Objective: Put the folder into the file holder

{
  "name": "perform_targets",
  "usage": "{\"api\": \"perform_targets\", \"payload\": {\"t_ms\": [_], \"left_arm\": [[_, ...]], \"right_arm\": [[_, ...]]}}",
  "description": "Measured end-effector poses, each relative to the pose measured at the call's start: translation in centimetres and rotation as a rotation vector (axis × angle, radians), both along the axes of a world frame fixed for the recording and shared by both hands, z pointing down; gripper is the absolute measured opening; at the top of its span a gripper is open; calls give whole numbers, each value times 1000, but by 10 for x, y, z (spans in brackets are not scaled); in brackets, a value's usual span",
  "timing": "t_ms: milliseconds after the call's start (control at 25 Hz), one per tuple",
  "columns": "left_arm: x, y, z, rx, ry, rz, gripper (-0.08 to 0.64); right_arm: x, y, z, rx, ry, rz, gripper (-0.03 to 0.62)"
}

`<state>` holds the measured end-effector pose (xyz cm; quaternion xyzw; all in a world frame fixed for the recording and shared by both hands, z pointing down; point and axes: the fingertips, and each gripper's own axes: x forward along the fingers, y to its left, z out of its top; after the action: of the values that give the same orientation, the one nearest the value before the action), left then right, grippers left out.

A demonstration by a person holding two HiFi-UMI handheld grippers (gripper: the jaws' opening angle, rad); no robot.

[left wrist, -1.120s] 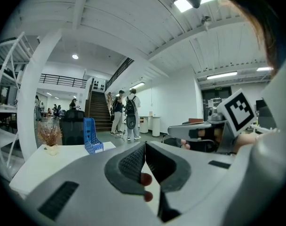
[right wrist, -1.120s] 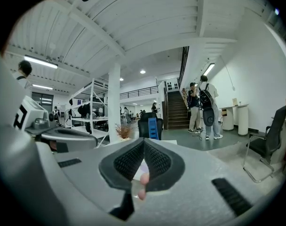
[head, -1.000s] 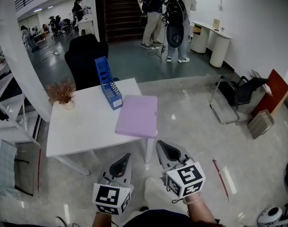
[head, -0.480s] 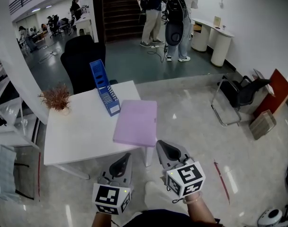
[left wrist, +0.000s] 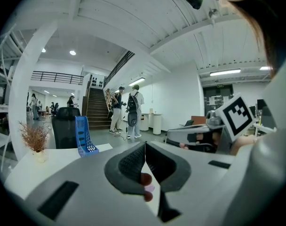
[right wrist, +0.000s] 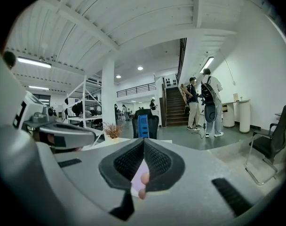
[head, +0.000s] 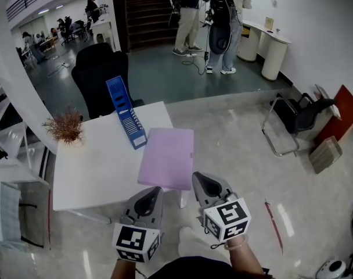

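Observation:
A pale purple folder [head: 165,158] lies flat on the white table [head: 95,167], overhanging its near right corner. Behind it a blue mesh file holder [head: 125,112] stands on the table, also seen in the left gripper view [left wrist: 84,135] and the right gripper view [right wrist: 142,125]. My left gripper [head: 154,190] and right gripper [head: 200,180] are held side by side just short of the table's near edge, pointing at the folder. Both are shut with nothing in them; the pads meet in the left gripper view [left wrist: 145,149] and the right gripper view [right wrist: 144,144].
A dried plant in a pot [head: 63,127] stands at the table's far left. A black office chair [head: 98,74] is behind the table. Two people with backpacks [head: 223,16] stand near the stairs. A folding chair [head: 292,118] sits at the right on the glossy floor.
The table, folder and file holder have drawn nearer and lower in the head view. Both grippers keep their places in the picture and stay shut.

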<state>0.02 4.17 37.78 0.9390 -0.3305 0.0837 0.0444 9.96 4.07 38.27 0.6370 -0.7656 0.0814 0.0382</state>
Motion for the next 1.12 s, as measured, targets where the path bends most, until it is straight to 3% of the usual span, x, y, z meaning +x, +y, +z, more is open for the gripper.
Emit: {"api": "perform_targets", "payload": {"t_ms": [640, 1120], "left_arm": [[44, -56, 7, -15, -23, -15, 6], [56, -90, 7, -28, -16, -94, 6]], "right_arm": [[52, -64, 12, -21, 20, -20, 2], [80, -97, 41, -85, 19, -36, 2]]}}
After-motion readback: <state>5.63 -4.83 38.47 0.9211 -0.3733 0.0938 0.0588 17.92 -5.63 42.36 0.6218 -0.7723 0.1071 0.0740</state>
